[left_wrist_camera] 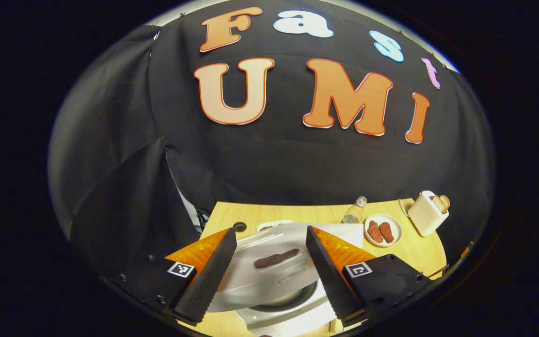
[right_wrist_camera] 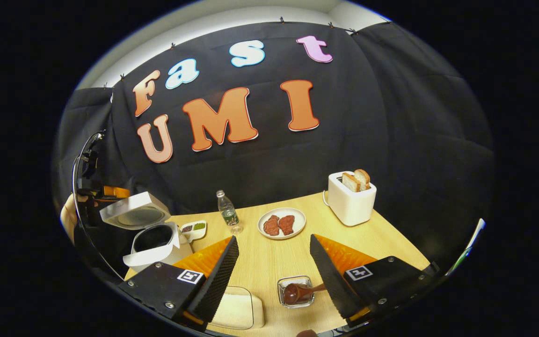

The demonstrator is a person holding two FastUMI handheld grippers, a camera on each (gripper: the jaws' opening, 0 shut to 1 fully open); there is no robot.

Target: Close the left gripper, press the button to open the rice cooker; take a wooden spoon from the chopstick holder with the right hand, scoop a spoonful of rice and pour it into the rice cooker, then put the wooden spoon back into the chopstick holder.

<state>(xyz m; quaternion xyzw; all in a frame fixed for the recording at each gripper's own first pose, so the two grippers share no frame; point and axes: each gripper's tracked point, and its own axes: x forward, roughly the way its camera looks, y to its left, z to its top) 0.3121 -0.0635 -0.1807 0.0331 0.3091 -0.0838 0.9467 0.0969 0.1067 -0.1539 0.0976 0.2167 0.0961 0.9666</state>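
Far to the left in the right gripper view, the rice cooker (right_wrist_camera: 155,252) stands with its smooth white lid (right_wrist_camera: 131,213) tipped up and back and the dark, round inner pot showing, so the opening step looks finished. The left gripper (left_wrist_camera: 269,231) hangs just over that lid with its jaws spread wide, holding nothing. Moving right along the pale wood-grain table (right_wrist_camera: 391,243) come a small two-part sauce dish (right_wrist_camera: 193,228), a clear plastic bottle (right_wrist_camera: 226,208) and, close in front, a shallow clear tub of white rice (right_wrist_camera: 236,309). The right gripper (right_wrist_camera: 274,238) is also wide and empty. The wooden spoon (right_wrist_camera: 297,293) lies low between its fingers, closer to the right-hand one. It rests in a small square glass chopstick holder (right_wrist_camera: 296,282), its dark glossy bowl down in the glass. Its handle runs rightward and slightly up, almost to that finger. The grasp probably depends on this: the handle lies across the jaws' line, and this hand is clearly the nearer. Beyond sit a round white plate (right_wrist_camera: 281,213) of brown meat and a boxy white toaster (right_wrist_camera: 351,206).
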